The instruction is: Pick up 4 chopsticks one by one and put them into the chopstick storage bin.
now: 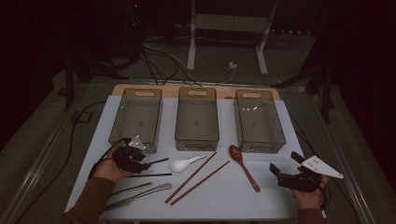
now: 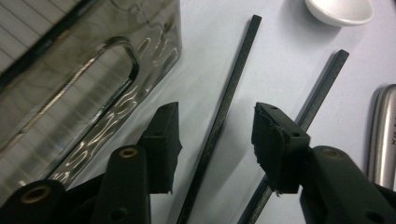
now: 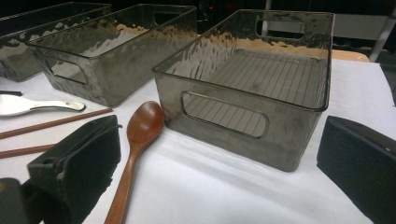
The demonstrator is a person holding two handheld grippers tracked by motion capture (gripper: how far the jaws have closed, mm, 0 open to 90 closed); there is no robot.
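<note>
By left bin (image 2: 84, 88) edge | left hand-held gripper (image 2: 217, 140) unclenched astride black chopstick (image 2: 224, 112) | R released

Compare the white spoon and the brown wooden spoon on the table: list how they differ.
The white spoon is short and stubby; the wooden spoon is long and slim.
The white spoon is glossy white, the wooden spoon reddish brown.
The white spoon's bowl points toward the left gripper, its handle toward the bins; the wooden spoon's bowl lies near the right-hand bin, its handle toward the person.
Both lie flat on the white mat, untouched.
</note>
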